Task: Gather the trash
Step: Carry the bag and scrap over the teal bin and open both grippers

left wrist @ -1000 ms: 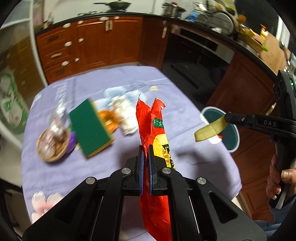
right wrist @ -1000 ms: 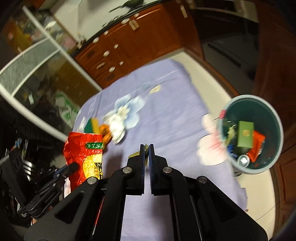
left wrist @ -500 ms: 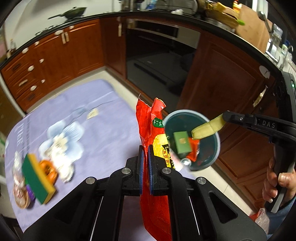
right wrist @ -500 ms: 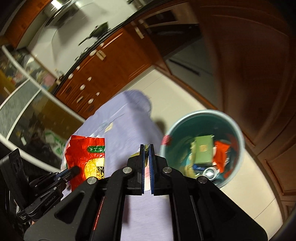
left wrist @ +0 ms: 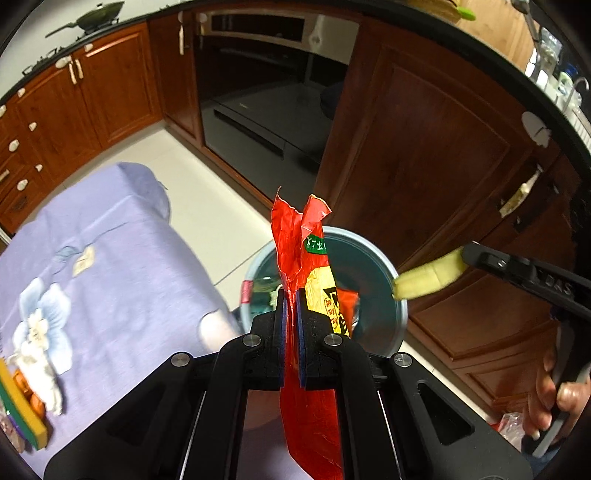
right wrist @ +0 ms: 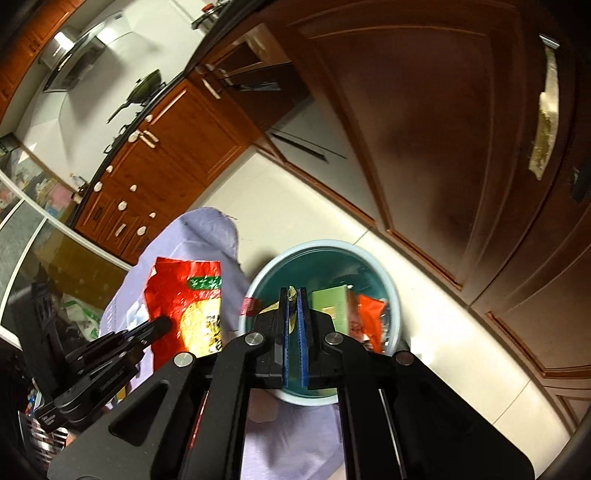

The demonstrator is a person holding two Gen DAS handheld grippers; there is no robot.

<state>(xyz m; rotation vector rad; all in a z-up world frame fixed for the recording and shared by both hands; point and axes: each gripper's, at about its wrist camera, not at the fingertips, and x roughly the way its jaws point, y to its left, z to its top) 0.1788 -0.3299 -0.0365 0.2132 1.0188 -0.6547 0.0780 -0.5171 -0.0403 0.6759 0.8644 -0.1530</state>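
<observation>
— Swinging both grippers off the table; the bin now sits just beyond my fingertips.

— Grips?

— Left gripper clamped on the red wrapper, right gripper on a yellow peel. I'd release next.

Red wrapper, yellow and green patches; pale yellow peel; teal bin; lilac flowered bench cloth; reddish-brown cabinets.

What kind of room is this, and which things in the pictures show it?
Most likely a home kitchen. A wok sits on the counter above wooden cabinets, with a range hood overhead, and a built-in oven stands among the cabinets.
</observation>
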